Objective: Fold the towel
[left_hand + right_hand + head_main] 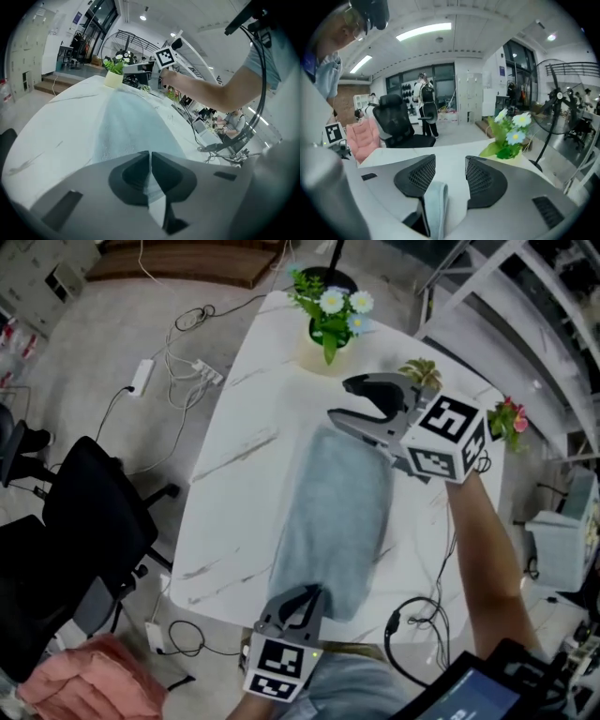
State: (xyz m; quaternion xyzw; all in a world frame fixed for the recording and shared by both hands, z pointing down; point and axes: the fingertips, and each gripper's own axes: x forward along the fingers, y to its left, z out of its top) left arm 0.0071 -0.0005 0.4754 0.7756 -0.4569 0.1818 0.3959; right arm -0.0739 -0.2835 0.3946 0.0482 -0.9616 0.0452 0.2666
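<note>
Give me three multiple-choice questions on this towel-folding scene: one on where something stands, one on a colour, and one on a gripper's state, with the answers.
1. Where does the flower pot stand?
A on the towel
B on the table, beyond the towel's far end
C on the floor

2. What colour is the towel?
A pale blue-grey
B red
C black

3. How does the left gripper stand?
A wide open above the table
B shut on nothing
C shut on the towel's near end

Answers:
1 B: the head view shows the pot near the table's far edge, apart from the towel.
2 A: the head view and the left gripper view both show it pale blue-grey.
3 C: the left gripper view shows the jaws together with a strip of towel between them.
</note>
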